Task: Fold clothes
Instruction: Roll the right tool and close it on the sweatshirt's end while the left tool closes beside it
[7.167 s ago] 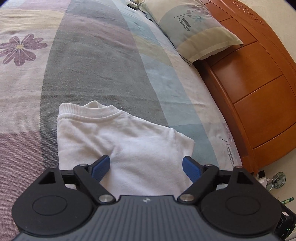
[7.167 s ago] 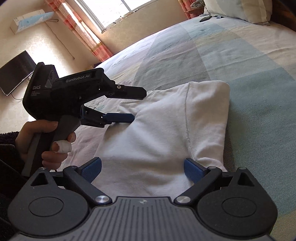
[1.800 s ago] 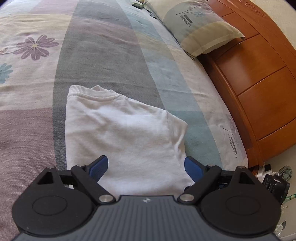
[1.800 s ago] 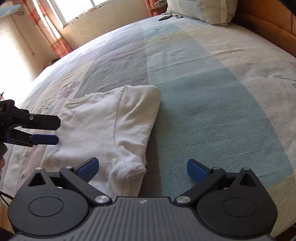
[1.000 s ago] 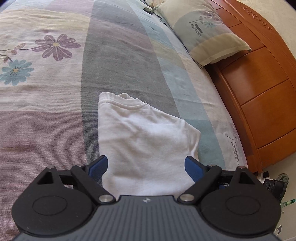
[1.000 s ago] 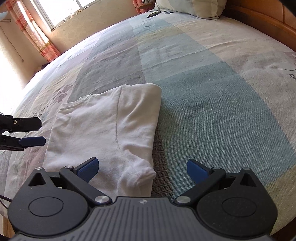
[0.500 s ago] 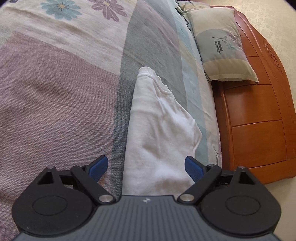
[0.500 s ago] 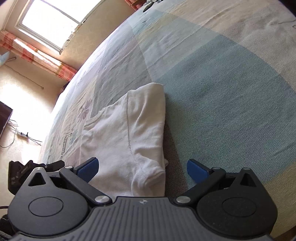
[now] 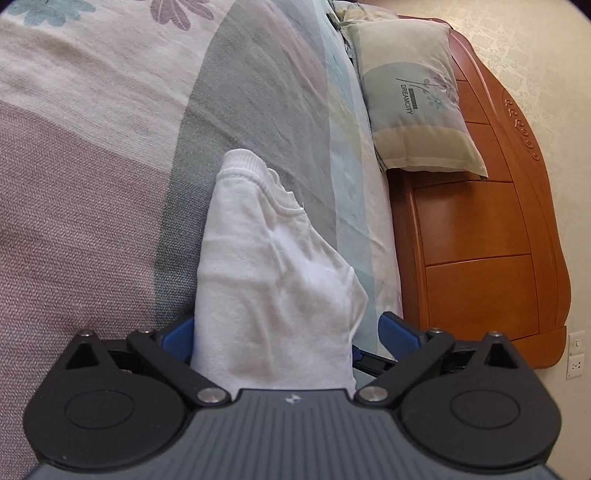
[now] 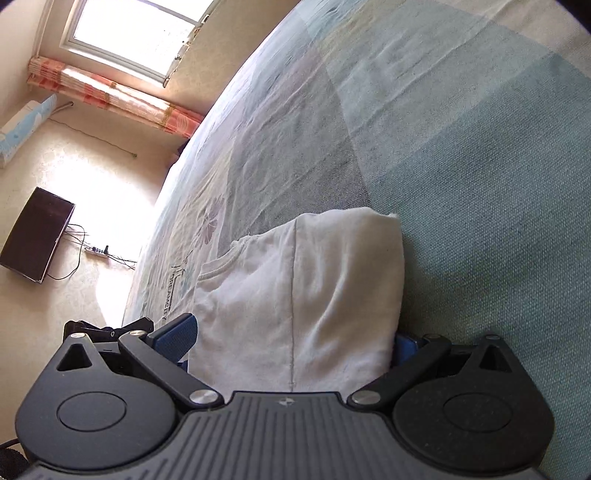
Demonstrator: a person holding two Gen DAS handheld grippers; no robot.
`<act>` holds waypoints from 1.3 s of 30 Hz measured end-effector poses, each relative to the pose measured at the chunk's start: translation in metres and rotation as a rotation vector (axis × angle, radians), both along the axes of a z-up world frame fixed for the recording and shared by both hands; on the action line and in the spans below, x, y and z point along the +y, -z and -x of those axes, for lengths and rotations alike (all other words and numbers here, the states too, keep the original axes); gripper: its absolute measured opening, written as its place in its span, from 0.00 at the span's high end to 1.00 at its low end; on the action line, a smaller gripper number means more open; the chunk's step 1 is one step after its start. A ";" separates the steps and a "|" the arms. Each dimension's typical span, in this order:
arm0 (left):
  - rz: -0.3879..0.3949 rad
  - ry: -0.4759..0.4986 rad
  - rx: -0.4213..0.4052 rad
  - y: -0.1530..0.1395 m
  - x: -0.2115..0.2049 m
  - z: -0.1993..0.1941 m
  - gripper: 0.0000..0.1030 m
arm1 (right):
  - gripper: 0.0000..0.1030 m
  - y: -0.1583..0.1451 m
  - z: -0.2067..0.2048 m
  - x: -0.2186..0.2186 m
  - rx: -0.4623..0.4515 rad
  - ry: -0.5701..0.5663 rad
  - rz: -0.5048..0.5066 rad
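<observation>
A white folded T-shirt lies on the striped bedspread, its ribbed collar at the far end. My left gripper is rolled sideways at the shirt's near end, and its jaws are opening with the cloth between them. One blue pad touches the shirt's left edge; the other stands clear on the right. From the other side, my right gripper straddles the same T-shirt with wide jaws, its right pad half hidden behind the fold. The left gripper shows low on the left in the right wrist view.
A pillow rests against the wooden headboard at the bed's right side. Off the bed's far edge are a dark screen and a power strip on the floor, under a window.
Both grippers have sunk toward the bed, rolled sideways and closed in on the shirt. Its near end now sits between each pair of jaws. The shirt still lies flat.
</observation>
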State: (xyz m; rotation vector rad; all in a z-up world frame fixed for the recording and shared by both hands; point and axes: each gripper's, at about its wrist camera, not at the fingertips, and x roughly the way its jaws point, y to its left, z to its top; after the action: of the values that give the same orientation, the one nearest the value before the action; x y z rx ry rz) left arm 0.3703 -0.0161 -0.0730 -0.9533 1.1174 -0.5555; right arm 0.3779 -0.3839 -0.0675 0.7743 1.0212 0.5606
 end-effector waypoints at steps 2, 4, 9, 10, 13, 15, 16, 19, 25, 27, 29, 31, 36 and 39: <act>0.016 0.018 0.030 0.001 0.001 0.012 0.04 | 0.00 -0.002 -0.003 0.001 0.011 -0.008 -0.006; 0.017 0.042 0.036 0.000 0.001 0.025 0.04 | 0.00 -0.004 0.008 0.001 0.029 -0.031 0.000; -0.012 0.084 0.040 -0.003 -0.012 0.021 0.04 | 0.00 -0.004 0.034 -0.002 0.033 -0.079 0.005; -0.018 0.089 0.031 -0.004 -0.018 0.015 0.04 | 0.00 -0.003 0.029 -0.002 0.037 -0.069 -0.009; -0.012 0.097 0.019 -0.004 -0.031 0.001 0.02 | 0.00 0.000 0.007 0.002 0.045 -0.042 -0.054; -0.001 0.099 0.020 -0.005 -0.031 0.003 0.02 | 0.00 0.001 -0.006 0.006 0.049 -0.036 -0.063; 0.012 0.097 0.029 -0.004 -0.028 0.008 0.02 | 0.00 0.000 -0.007 0.007 0.057 -0.042 -0.058; 0.059 0.082 0.037 0.001 -0.017 0.028 0.03 | 0.00 -0.002 0.007 0.005 0.093 -0.059 -0.069; 0.043 0.110 0.020 0.001 -0.032 0.009 0.02 | 0.00 0.008 0.019 -0.010 0.094 -0.063 -0.161; 0.032 0.132 0.008 0.000 -0.038 0.004 0.02 | 0.00 0.009 0.007 -0.008 0.110 -0.061 -0.169; 0.038 0.124 0.011 0.000 -0.035 0.009 0.05 | 0.00 0.008 0.002 -0.005 0.103 -0.077 -0.159; 0.031 0.098 0.030 0.003 -0.027 0.020 0.18 | 0.00 0.006 0.006 -0.005 0.088 -0.089 -0.152; 0.039 0.048 0.065 0.012 -0.017 0.028 0.39 | 0.11 0.005 0.016 -0.005 0.049 -0.073 -0.105; 0.004 0.062 0.052 0.005 -0.025 0.028 0.39 | 0.34 0.011 0.014 -0.013 0.079 -0.024 -0.100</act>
State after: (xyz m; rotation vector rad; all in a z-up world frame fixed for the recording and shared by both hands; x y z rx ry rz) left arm 0.3425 -0.0409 -0.0783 -0.9436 1.1966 -0.5862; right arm 0.3642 -0.3973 -0.0789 0.8790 1.0831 0.6087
